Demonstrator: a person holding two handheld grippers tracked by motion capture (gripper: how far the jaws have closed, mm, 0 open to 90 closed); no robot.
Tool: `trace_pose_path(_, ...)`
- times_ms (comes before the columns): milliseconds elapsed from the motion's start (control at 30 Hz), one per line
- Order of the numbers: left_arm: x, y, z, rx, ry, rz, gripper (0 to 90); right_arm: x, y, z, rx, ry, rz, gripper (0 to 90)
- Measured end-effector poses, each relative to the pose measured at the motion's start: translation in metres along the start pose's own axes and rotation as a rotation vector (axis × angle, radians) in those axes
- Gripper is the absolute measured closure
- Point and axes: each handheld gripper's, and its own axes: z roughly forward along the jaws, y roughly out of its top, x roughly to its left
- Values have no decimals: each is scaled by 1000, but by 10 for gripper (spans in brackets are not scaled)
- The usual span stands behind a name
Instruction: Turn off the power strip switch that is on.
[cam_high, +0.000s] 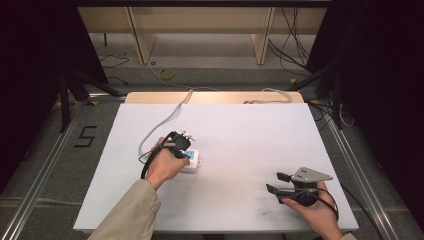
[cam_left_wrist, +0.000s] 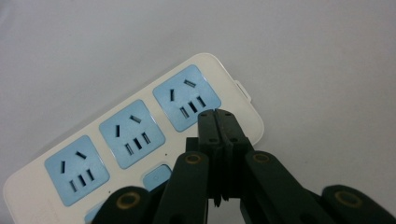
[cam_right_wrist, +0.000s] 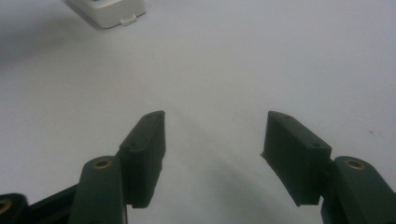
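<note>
From my station the power strip looks like smooth, slightly glossy white plastic, its socket faces a flatter pale-blue plastic. My left gripper and right gripper are both matt black plastic with a faintly grainy skin, brass-coloured metal bushes at the joints, and a dull grey plate rides on the right one. The table wears a matt white sheet, smooth like paper or foam board, with bare pale wood along its far edge, and the sleeve is soft beige cloth.
</note>
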Motion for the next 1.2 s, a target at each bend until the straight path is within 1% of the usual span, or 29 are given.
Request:
trace_pose_path(167, 1, -3, -4, -13, 3, 2, 863, 0, 0, 0, 1, 2, -1, 397)
trace_pose_path(333, 1, -7, -9, -39, 3, -10, 835, 0, 0, 0, 1, 2, -1, 397)
trace_pose_path(567, 4, -18, -15, -54, 9, -14, 798, 1, 0, 1, 2, 4, -3, 397)
trace_pose_path(633, 5, -21, -17, -69, 7, -23, 786, 1, 0, 1, 3, 5, -3, 397)
trace_pose_path(767, 7, -29, -21, -92, 11, -19, 743, 1, 0, 1, 4, 6, -3, 397)
trace_pose_path(867, 9, -36, -24, -118, 2, -29, 702, 1, 0, 1, 6, 7, -4, 397)
trace_pose_path(933, 10, -41, -26, -131, -4, -28, 671, 1, 0, 1, 6, 9, -4, 397)
trace_pose_path(967, 11, -44, -26, -144, -4, -26, 651, 1, 0, 1, 6, 9, -3, 397)
trace_pose_path(1033, 12, -50, -27, -151, 0, -22, 618, 1, 0, 1, 6, 10, -3, 397)
trace_pose_path(1100, 12, -54, -27, -166, 0, -24, 594, 1, 0, 2, 6, 11, -6, 397)
trace_pose_path(1167, 12, -59, -26, -183, -1, -36, 570, 2, 0, 1, 7, 12, -4, 397)
trace_pose_path(1200, 13, -61, -26, -187, -2, -34, 558, 2, 0, 2, 7, 12, -4, 397)
